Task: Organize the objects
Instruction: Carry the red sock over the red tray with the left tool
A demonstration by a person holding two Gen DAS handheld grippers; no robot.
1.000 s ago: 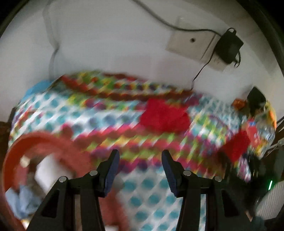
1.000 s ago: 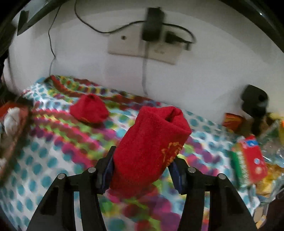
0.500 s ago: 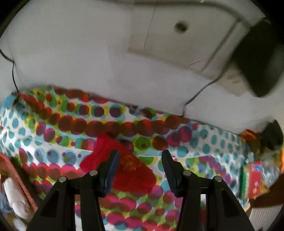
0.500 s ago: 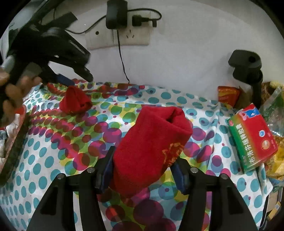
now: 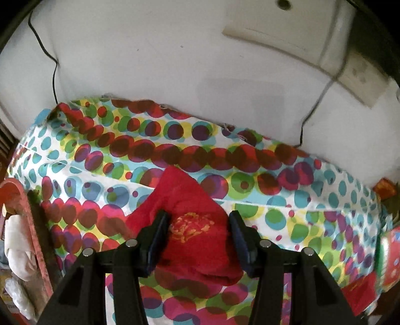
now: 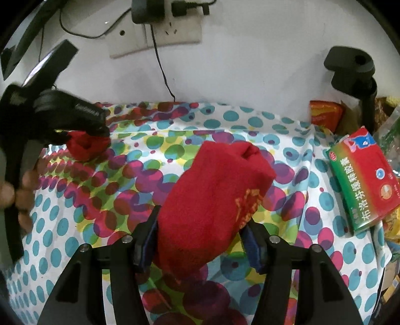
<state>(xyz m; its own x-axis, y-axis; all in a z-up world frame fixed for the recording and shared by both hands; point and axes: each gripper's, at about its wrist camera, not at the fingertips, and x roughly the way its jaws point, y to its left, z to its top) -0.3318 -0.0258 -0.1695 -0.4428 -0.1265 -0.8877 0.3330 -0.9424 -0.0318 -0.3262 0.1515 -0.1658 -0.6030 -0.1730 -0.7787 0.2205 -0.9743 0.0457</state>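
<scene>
In the right wrist view, the right gripper [image 6: 201, 237] has a red sock [image 6: 215, 197] between its 2 fingers. The sock bulges out past both pads, which press its sides, and the jaws are opening around it. Gold stitching [image 6: 247, 205] runs along the sock's right flank, too creased to read. Under it lies a cloth [image 6: 75, 225] printed with teal, purple, red and green dots.

To the right, near the cloth's edge, a red and green box [image 6: 362, 185] lies tilted. Its green band carries white Chinese characters, roughly "布洛芬缓释胶囊", and a blue figure sits at its top corner. Behind it is an orange packet [image 6: 325, 112] with no legible print, and a black clamp-like stand [image 6: 355, 67] by the wall.

In the left wrist view, the left gripper [image 5: 197, 230] is lowered over a second red sock [image 5: 185, 200] that lies crumpled on the cloth [image 5: 287, 217]. Its jaws are opening, the pads stand on either side of the fabric, and a gold embroidered motif [image 5: 191, 226] shows between them, unreadable. A red basket rim [image 5: 27, 225] stands at the left edge.

Farthest back, a white wall socket plate [image 6: 172, 30] holds a black adapter [image 6: 147, 10] with a cable hanging down.
</scene>
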